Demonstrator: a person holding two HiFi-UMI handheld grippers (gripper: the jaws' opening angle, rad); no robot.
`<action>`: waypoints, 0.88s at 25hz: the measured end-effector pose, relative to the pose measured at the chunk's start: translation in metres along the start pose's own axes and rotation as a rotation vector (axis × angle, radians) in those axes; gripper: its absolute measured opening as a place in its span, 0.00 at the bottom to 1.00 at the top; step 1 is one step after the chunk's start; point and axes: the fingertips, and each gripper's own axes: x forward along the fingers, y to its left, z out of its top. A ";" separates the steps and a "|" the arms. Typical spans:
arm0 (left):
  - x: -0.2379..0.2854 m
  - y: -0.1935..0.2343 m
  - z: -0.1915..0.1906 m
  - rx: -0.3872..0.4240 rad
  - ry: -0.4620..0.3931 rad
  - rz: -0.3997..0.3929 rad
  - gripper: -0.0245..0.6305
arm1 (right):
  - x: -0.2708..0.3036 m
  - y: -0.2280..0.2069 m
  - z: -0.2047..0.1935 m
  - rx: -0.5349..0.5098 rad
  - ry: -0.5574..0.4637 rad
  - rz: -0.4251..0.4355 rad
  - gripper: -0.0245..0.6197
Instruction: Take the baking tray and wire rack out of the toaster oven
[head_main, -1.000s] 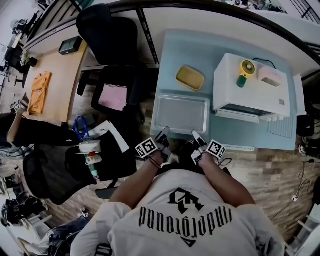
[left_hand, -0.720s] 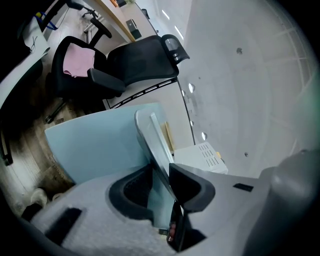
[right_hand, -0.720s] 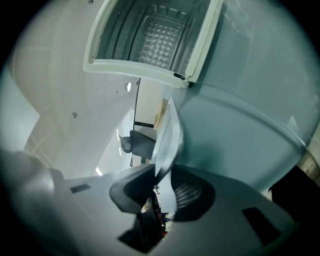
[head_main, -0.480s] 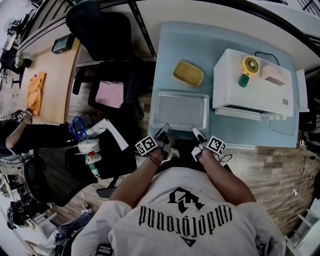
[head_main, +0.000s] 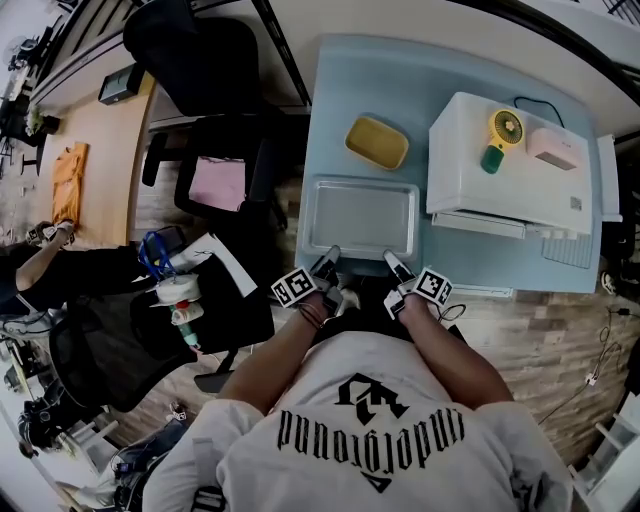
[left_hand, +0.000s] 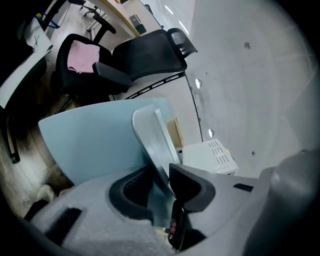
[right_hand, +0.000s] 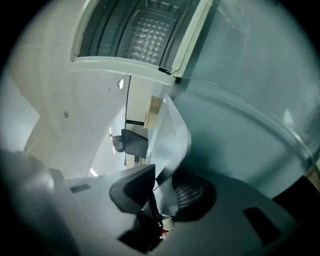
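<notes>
Evidently the baking tray (head_main: 362, 215) was out of the toaster oven (head_main: 505, 170) and lay over the worktop (head_main: 360, 95) just to its left. I judged the job was to set it down flat: both hands level with each other, and no letting go until the whole base sat on the surface. My left hand-held gripper (head_main: 328, 263) was pinched on the tray's near rim, jaws narrowly apart with the thin metal between them. My right hand-held gripper (head_main: 392, 266) clamped the same rim further along. Whether the tray already touched the worktop I could not tell.
</notes>
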 end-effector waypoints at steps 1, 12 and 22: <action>0.001 0.001 -0.001 0.007 0.010 0.005 0.21 | 0.000 -0.001 0.000 0.000 0.001 -0.004 0.19; 0.005 0.001 -0.013 0.132 0.136 0.064 0.38 | 0.004 -0.004 -0.006 -0.031 0.067 -0.045 0.30; -0.008 0.002 -0.027 0.277 0.272 0.159 0.49 | -0.001 -0.004 -0.021 -0.143 0.146 -0.115 0.38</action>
